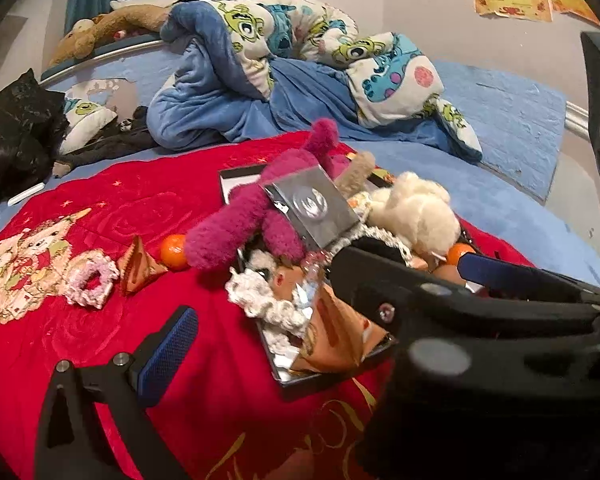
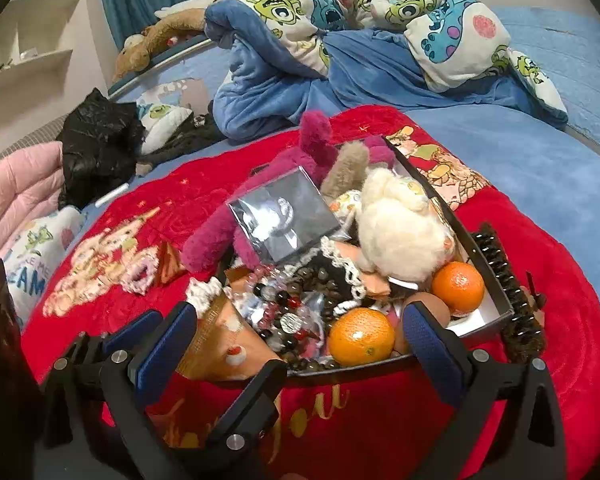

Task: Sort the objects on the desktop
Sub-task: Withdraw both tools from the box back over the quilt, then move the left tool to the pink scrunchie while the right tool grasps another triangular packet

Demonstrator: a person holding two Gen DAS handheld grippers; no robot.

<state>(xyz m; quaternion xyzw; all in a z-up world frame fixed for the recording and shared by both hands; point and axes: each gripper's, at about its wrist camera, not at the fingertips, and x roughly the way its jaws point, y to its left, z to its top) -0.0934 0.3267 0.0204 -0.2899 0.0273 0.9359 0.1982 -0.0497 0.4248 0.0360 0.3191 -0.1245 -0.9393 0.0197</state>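
Note:
A black box (image 2: 496,292) on a red blanket holds a magenta plush (image 2: 220,236), a cream plush (image 2: 396,236), a silver packet (image 2: 284,216), beads (image 2: 288,312) and two oranges (image 2: 362,336). My right gripper (image 2: 296,344) is open over the box's near edge, its fingers either side of the beads and the near orange. My left gripper (image 1: 320,320) is open; one blue pad (image 1: 168,356) shows left of the box (image 1: 300,388), and the right gripper's black body covers the other side. On the blanket lie an orange (image 1: 173,251), a brown packet (image 1: 138,268) and a pink scrunchie (image 1: 90,280).
A dark hairbrush (image 2: 512,300) lies along the box's right side. A blue cartoon duvet (image 2: 360,40) is heaped behind. A black bag (image 2: 100,144) and a pink jacket (image 2: 16,200) lie at the left. A brown plush (image 1: 100,32) rests on the bed rail.

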